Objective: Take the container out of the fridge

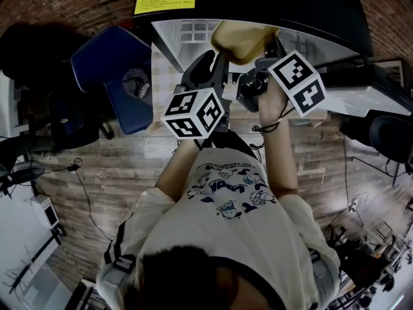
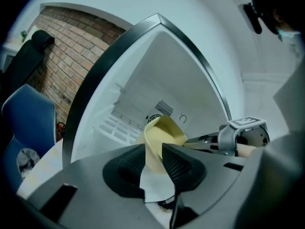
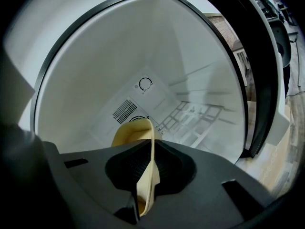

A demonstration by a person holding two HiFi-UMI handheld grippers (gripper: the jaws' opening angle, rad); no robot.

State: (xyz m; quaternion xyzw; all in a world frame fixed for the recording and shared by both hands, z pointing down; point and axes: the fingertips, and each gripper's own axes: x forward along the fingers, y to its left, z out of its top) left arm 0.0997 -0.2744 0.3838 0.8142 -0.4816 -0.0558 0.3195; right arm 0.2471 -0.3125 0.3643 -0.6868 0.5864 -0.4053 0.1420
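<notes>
A pale yellow container (image 1: 242,41) is held at the mouth of the open fridge (image 1: 193,28), whose white inside fills both gripper views. My left gripper (image 1: 216,58) grips its left side. In the left gripper view the jaws are shut on the container's thin wall (image 2: 159,132), with a white patch just below the grip. My right gripper (image 1: 259,62) grips the right side, and in the right gripper view its jaws pinch the container's rim (image 3: 151,147) edge-on. The right gripper (image 2: 240,136) also shows in the left gripper view, beside the container.
A wire rack (image 3: 193,120) and a vent grille (image 3: 125,109) sit deep inside the fridge. The dark door frame (image 3: 264,80) stands to the right. A blue chair (image 1: 119,76) is on the left of the fridge. Cables lie on the wooden floor (image 1: 97,173).
</notes>
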